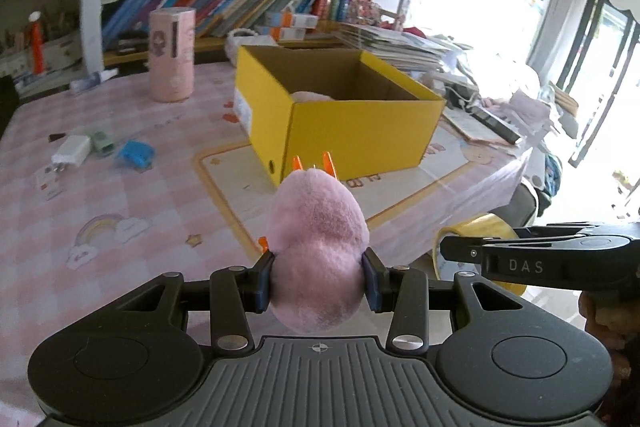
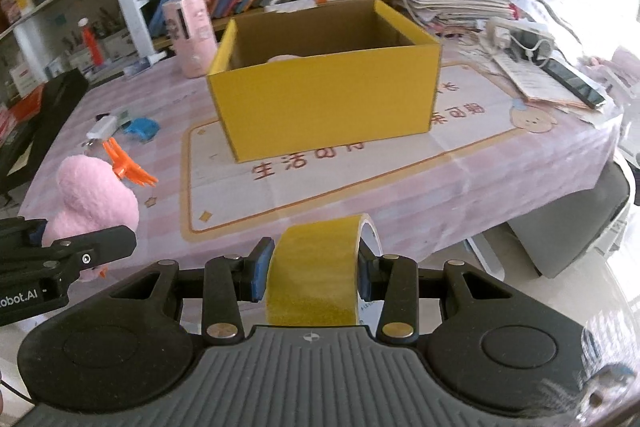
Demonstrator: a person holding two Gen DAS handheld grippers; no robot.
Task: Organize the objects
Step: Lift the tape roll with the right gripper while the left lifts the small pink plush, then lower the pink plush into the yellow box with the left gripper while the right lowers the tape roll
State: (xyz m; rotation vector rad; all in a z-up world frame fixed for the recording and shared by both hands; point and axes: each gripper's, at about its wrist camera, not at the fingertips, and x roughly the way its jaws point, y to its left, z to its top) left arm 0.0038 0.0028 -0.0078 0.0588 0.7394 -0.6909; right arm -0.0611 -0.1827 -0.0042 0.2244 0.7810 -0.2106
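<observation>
Left wrist view: my left hand-held gripper (image 1: 318, 279) is clamped on a pink plush toy (image 1: 318, 255) with orange feet, holding it in the air over the near part of the desk (image 1: 120, 211), short of the yellow cardboard box (image 1: 352, 125). The pads bite into the toy's soft body, which bulges above and below them; I judge it very light, compressible and not fragile, so a mid-body grip holds well, while the thin orange feet would be a poor place to take hold.

Right wrist view: my right hand-held gripper (image 2: 310, 273) is closed on a roll of yellow adhesive tape (image 2: 320, 267), the pads pressing on its two flat faces, near the desk's front edge. I judge the roll stiff, light to moderate in weight, with a smooth outer band that could slip; gripping across the faces, as here, seems safest.

The box stands open-topped at mid-desk, something pale pink already lying inside. A white charger (image 1: 71, 151) and a blue object (image 1: 136, 153) lie loose on the desk's left side.
</observation>
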